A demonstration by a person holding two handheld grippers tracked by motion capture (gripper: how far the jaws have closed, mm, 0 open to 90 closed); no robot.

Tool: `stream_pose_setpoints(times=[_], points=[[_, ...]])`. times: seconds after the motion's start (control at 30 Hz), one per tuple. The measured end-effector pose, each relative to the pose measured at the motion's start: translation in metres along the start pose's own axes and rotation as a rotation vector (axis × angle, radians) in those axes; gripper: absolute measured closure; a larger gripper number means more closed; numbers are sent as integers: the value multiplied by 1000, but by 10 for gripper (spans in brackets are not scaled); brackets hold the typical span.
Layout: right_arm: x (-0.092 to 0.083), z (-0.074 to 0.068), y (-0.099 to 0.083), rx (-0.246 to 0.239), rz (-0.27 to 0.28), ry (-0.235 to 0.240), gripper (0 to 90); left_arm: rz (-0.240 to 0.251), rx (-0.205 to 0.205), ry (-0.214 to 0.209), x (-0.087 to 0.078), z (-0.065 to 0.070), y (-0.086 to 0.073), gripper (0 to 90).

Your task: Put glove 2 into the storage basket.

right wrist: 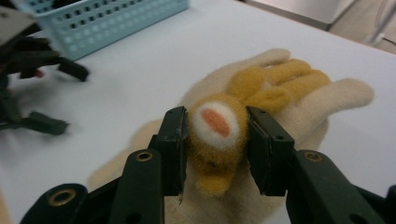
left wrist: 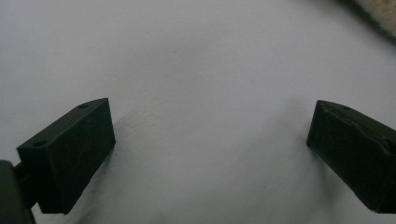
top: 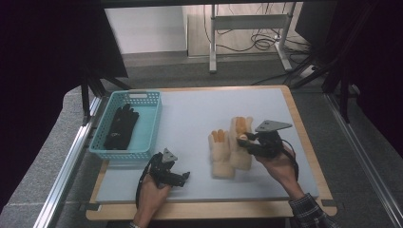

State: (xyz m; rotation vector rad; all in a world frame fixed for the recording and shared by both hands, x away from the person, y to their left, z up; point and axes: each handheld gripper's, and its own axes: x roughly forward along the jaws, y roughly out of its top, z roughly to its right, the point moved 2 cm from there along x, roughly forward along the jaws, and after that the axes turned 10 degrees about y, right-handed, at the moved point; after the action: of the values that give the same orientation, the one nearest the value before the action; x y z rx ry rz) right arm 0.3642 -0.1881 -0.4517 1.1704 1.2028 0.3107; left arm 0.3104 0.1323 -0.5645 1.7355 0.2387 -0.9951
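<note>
Gloves are the work here: a pair of cream fleece ones with mustard fingers lies on the pale table (top: 190,118), and a black glove (top: 121,126) is already in the blue basket (top: 105,145) at the left.

The right claw (right wrist: 216,140) is clenched on the cream glove (right wrist: 299,107), its pads pinching a mustard lump with a white-and-orange patch, and this reads as the pick-up step. The second cream glove (top: 220,154) lies just beside it, touching.

The next move, judged from the layout, calls for carrying the glove across the table to the basket without dragging its neighbour.

The left claw (left wrist: 210,140) is released, jaws wide over bare table, and it sits between the gloves and the basket, so it may stand in the path.
</note>
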Motion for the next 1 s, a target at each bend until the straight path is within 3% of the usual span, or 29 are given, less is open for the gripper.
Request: stream_pose_setpoints(times=[0.13, 0.27, 0.5, 0.63, 0.83, 1.0], points=[[21, -18, 3, -33, -29, 45, 593, 0, 0, 0, 0, 0, 0, 12], [45, -26, 0, -57, -72, 56, 592, 0, 0, 0, 0, 0, 0, 12], [72, -20, -15, -40, -125, 37, 585, 0, 1, -1, 0, 0, 0, 12], [82, -17, -23, -23, -139, 53, 542, -1, 3, -1, 0, 0, 0, 12], [71, -15, -15, -23, -111, 44, 434, -1, 3, -1, 0, 0, 0, 12], [51, -3, -14, -5, -84, 20, 434, -1, 4, -1, 0, 0, 0, 12]])
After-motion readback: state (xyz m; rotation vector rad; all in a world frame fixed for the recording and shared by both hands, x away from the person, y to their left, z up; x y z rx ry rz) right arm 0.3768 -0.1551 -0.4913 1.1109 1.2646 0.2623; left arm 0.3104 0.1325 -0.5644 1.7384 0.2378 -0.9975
